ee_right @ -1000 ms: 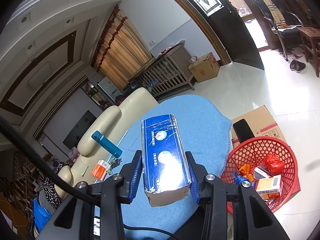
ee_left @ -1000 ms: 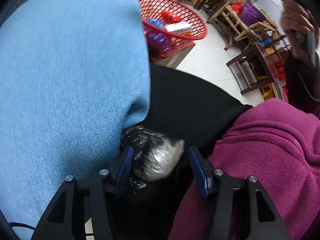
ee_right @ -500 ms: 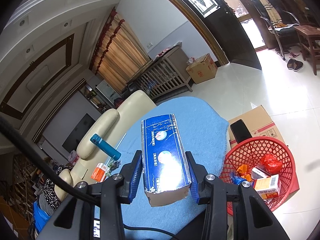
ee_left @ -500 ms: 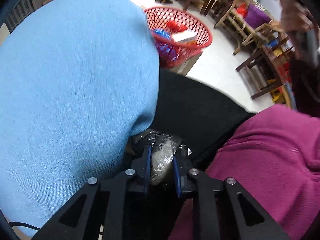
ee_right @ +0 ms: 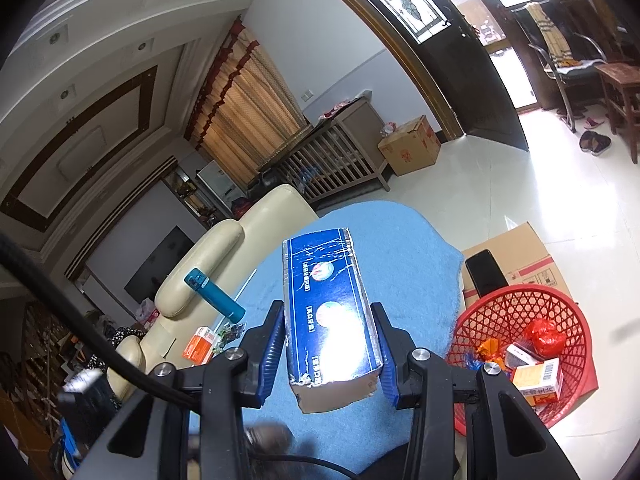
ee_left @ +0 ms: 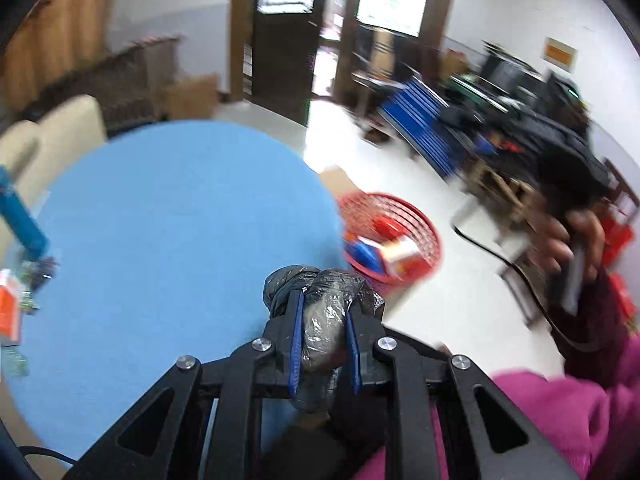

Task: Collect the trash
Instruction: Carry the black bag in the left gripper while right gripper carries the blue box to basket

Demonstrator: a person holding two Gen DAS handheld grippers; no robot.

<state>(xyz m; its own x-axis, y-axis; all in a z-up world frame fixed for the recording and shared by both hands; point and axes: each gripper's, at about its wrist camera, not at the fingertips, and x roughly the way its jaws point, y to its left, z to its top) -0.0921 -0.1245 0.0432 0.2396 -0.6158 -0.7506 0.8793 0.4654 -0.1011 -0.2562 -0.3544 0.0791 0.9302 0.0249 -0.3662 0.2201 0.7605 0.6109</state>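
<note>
Left claw (ee_left: 322, 334) — narrow, blue pads clamped on a crumpled black plastic bag wad (ee_left: 322, 312), which bulges above the fingertips. The wad hangs in the air above the near edge of the blue-covered table (ee_left: 160, 220); left view is motion-blurred.

Right claw (ee_right: 331, 342) — part-way closed, holding a blue foil-edged box (ee_right: 330, 312) by its long sides, box tilted up and away from the camera, above the table.

Red basket (ee_right: 524, 316) stands on the floor just beside the table, against a cardboard box (ee_right: 528, 252); it holds small cartons and wrappers.

Far side of the table: teal cylinder (ee_right: 215, 296) lying tilted, orange carton (ee_right: 198, 344) near it, small scraps between them.
</note>
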